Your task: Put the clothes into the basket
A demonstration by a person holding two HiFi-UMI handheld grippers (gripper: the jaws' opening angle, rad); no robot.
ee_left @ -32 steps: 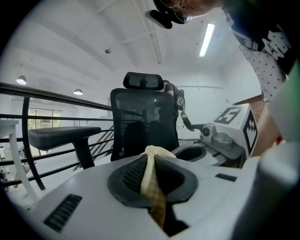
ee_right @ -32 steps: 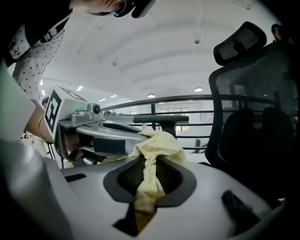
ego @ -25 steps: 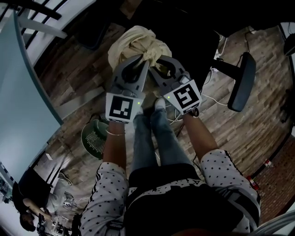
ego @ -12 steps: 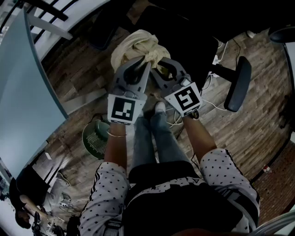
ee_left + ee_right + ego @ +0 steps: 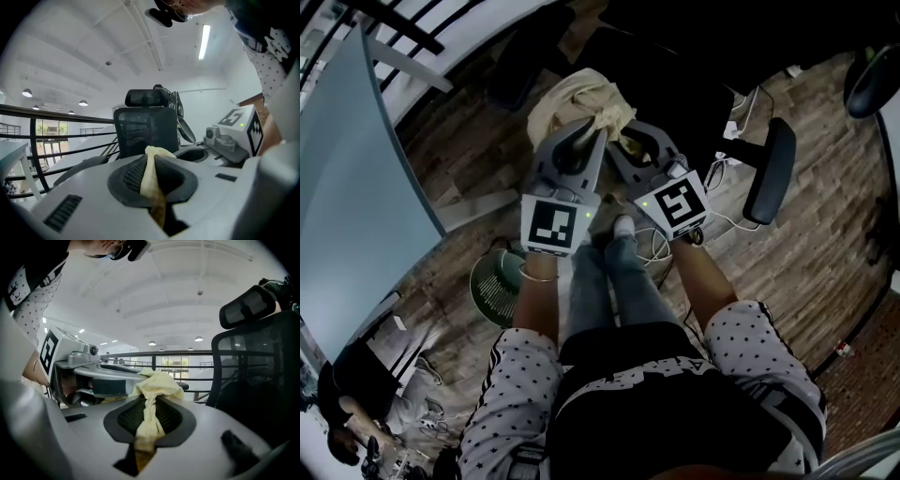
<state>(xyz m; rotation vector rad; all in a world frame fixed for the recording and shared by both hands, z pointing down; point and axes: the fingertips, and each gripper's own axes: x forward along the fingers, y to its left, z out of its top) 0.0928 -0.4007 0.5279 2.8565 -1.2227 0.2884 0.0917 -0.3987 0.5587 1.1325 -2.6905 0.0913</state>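
Seen from above: the left gripper (image 5: 584,136) and right gripper (image 5: 622,142), side by side, each clamp a twisted fold of a cream garment (image 5: 570,98) bunched beyond them. The green basket (image 5: 495,286) stands on the floor, partly hidden behind the left forearm.

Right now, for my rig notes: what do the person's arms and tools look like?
The left tool and right tool are grey, with dark ribbed pads and a marker cube each. White short sleeves carry dark dots; a bracelet rings the left wrist.
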